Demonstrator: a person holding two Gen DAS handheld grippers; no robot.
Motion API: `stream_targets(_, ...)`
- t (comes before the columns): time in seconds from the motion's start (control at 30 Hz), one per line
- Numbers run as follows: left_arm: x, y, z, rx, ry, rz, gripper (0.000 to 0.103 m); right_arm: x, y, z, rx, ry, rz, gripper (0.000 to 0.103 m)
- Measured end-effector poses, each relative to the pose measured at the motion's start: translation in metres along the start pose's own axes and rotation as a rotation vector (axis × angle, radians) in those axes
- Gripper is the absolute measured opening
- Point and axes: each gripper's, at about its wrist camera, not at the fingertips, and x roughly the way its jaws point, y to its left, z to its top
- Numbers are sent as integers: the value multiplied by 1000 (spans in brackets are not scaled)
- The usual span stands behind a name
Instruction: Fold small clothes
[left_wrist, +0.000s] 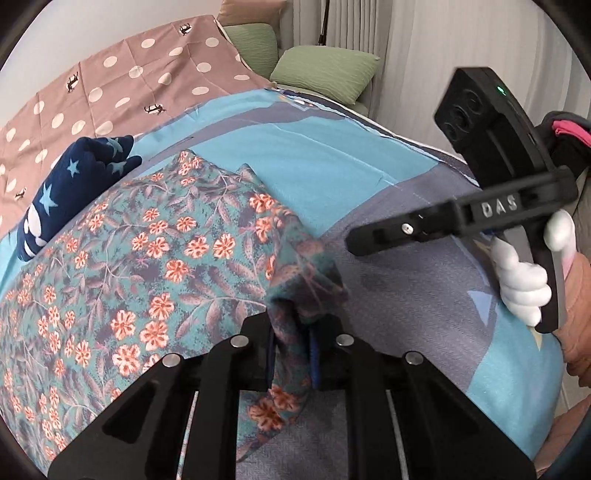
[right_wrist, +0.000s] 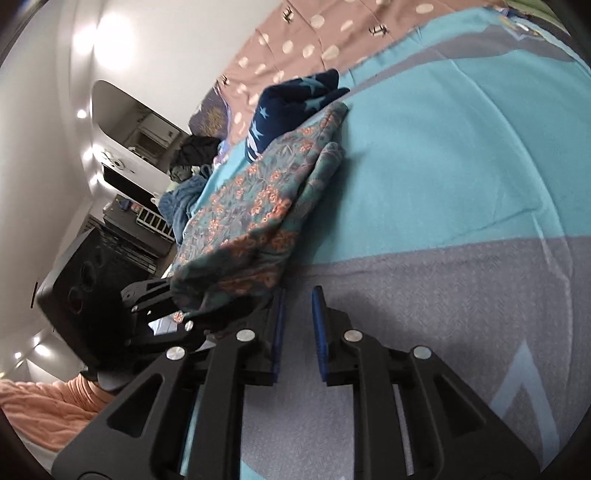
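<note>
Left gripper (left_wrist: 291, 354): nearest the left wrist camera; jaws drawn in tight on a bunched corner of the floral garment, the blue pads pressing the cloth from both sides, a flap hanging down between the black fingers.
Bed cover (left_wrist: 332, 155): teal and grey panels, spread under everything.
Dotted sheet (left_wrist: 122, 74): pinkish-brown with pale spots, at the far side of the bed cover.
Floral garment (left_wrist: 140, 251): teal cloth with orange flowers, lying mostly flat on the bed cover, its near corner lifted into the left gripper; a folded edge runs along its right side.
Green cushions (left_wrist: 325, 70): beyond the bed's far end, by the curtain.
Star garment (left_wrist: 74, 184): dark blue with pale stars, bundled just beyond the floral garment, touching its far edge.
Right gripper (right_wrist: 298, 332): jaws a narrow gap apart, blue pads bare, nothing between them; over the grey panel, just beside the floral garment's near corner.
</note>
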Motion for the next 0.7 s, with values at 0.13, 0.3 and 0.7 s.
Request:
stream_targets(0.13, 0, -1, 0, -1, 2, -8, 14, 8, 5, 20, 10, 24, 24, 39)
stream_targets(0.3, 5, -10, 4, 39, 2, 1, 15, 45, 9, 31, 14, 107, -51, 40)
stream_targets(0.7, 20, -31, -1, 149, -5, -38, 16, 4, -51, 30, 230, -41, -12, 11)
